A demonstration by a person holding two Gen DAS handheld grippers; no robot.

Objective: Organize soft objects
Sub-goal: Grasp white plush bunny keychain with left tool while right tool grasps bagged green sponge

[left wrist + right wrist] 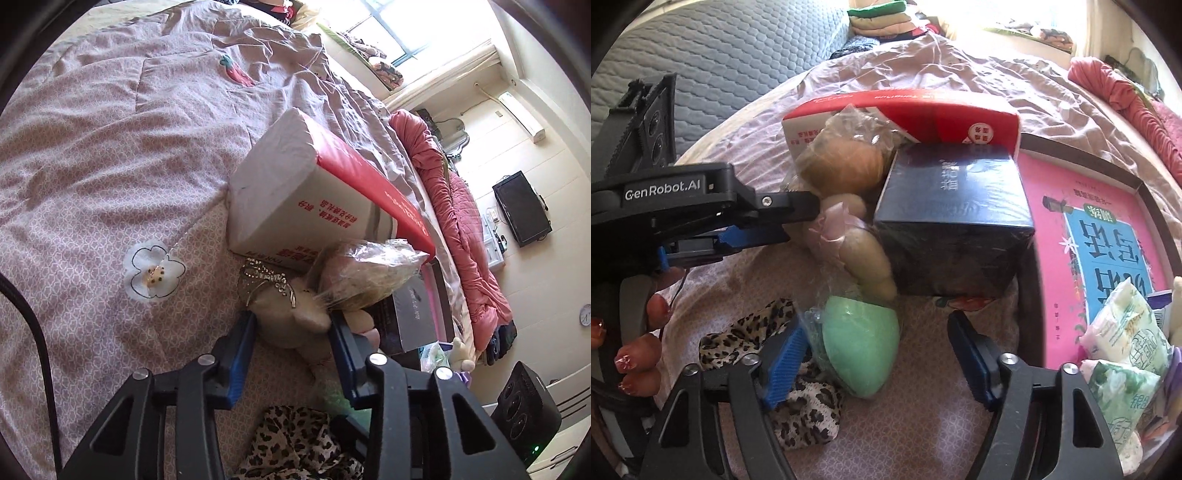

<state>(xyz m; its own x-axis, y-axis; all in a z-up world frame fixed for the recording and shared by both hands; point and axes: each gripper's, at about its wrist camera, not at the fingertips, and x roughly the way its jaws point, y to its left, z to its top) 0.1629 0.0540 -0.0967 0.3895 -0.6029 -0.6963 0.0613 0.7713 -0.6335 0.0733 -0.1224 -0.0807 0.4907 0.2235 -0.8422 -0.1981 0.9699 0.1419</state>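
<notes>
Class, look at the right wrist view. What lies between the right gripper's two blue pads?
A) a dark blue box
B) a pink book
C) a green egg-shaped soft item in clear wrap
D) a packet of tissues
C: the green egg-shaped soft item lies between the right gripper's pads, close to the left one, with the jaws still wide apart.
</notes>
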